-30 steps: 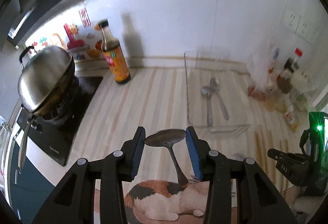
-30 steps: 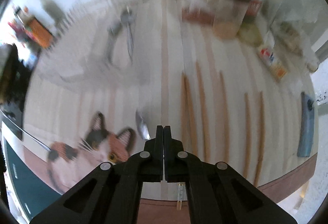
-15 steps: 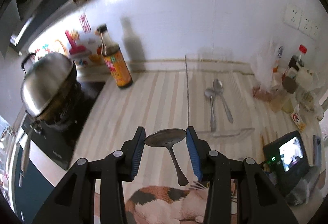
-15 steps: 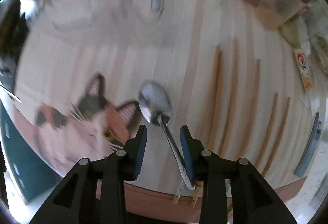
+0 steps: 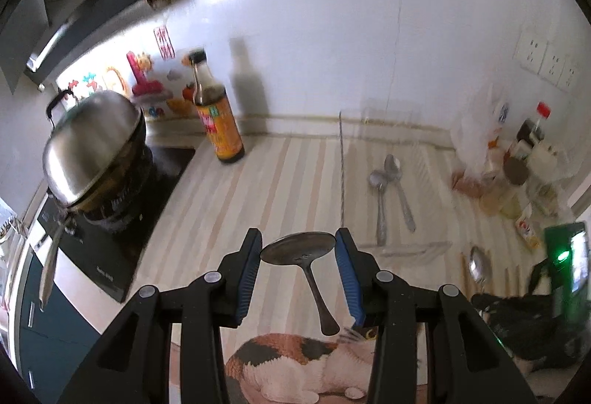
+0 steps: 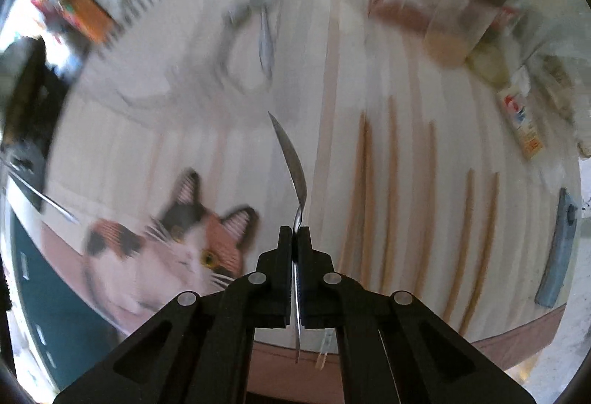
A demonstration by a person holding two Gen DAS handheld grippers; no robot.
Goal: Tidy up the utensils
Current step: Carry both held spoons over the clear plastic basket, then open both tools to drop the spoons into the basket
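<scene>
Left claw: we are holding the left gripper above the striped counter, its blue pads closed on the bowl of a steel spoon; the handle is hanging down toward the cat-print mat.

Right claw: the right gripper is now clamped on the neck of a second spoon, seen edge-on, bowl pointing ahead and handle running back between the fingers.

What has just changed: half a second ago the right jaws were standing open around this spoon as it lay by the mat; a second ago they were shut on nothing. Now they are pinching it, and it appears lifted clear of the counter, though the blur is making contact hard to judge. The left view is also tilting up slightly, with the spoon in the same hold throughout.

Where the utensils are: two spoons are already lying side by side in the clear tray toward the wall. Wooden chopsticks are lying in loose pairs on the counter to the right of the held spoon, outside the tray.

What this means: we are judging that both hands are now carrying a spoon, so the next step is probably bringing them to the tray beside the two already there. The chopsticks are yet to be sorted.

Risk: the right grip is narrow, on the neck, so the spoon may be free to pivot.
</scene>
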